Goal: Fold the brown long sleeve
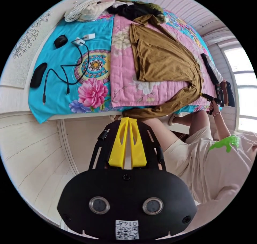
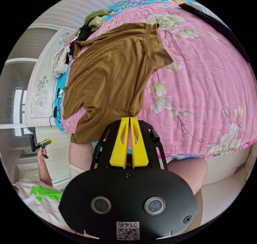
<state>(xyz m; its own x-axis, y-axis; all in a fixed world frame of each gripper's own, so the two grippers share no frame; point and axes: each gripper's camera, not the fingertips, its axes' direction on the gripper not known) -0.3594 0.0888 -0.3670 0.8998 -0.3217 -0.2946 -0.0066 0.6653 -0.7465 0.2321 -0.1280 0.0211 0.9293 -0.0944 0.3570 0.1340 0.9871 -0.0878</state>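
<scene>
Room first: pale paneled walls, bright window on one side, a bed (image 1: 123, 93) taking most of the space. Bed carries a quilted cover (image 2: 203, 93), pink floral where the work is, turquoise with a mandala print next to it. Quilt looks grippy and a bit lumpy, so I'd expect fabric to drag on it, not slide. Brown long sleeve (image 1: 160, 59) lies spread on the pink part, body mostly flat with some wrinkles, one edge turned over, lower hem and a sleeve hanging off the bed edge toward the person (image 1: 214, 158). Beyond the shirt, at the far end of the bed: heap of dark and green clothes (image 1: 139, 8) and a pale bundle (image 1: 85, 8). On the turquoise side of the shirt: black cable (image 1: 67, 69), white charger (image 1: 85, 37), a couple of small black items. Shirt reads as thin knit: light, limp, stretchy, no stiffness, will sag between grip points. Best holds are seams, I think: cuff, hem corners, shoulders. Right tool (image 2: 129, 119) has jaws pinched together, apparently on the hem edge at the bed edge. Left tool (image 1: 128, 119) has jaws together too, tips meeting the hanging sleeve; can't confirm it has cloth between them.
</scene>
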